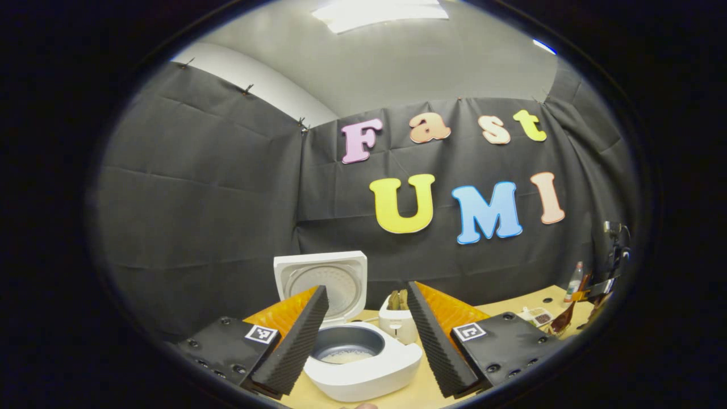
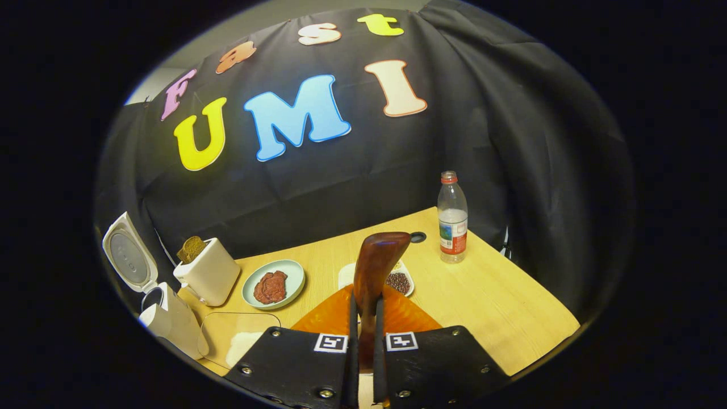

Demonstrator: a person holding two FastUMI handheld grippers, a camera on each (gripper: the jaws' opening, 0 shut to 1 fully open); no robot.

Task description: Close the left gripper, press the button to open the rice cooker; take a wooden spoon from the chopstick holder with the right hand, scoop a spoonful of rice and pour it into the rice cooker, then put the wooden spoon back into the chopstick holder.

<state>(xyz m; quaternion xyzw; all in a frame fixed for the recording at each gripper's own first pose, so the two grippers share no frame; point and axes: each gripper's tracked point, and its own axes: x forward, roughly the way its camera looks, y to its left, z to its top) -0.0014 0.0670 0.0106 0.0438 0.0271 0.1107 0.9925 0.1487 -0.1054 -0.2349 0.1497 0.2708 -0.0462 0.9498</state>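
While the left gripper (image 1: 363, 335) hangs released before the open rice cooker (image 1: 363, 358), the right gripper (image 2: 363, 335) pinches the wooden spoon (image 2: 375, 267) by its handle above the table (image 2: 500, 295): stiff, light, glossy, likely slippery.

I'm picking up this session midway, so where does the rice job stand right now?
Done: the rice cooker stands open, lid up, with some rice in its pot. In hand: the right gripper has its jaws clamped on the wooden spoon, raised over the table. Left: putting the spoon back in the chopstick holder.
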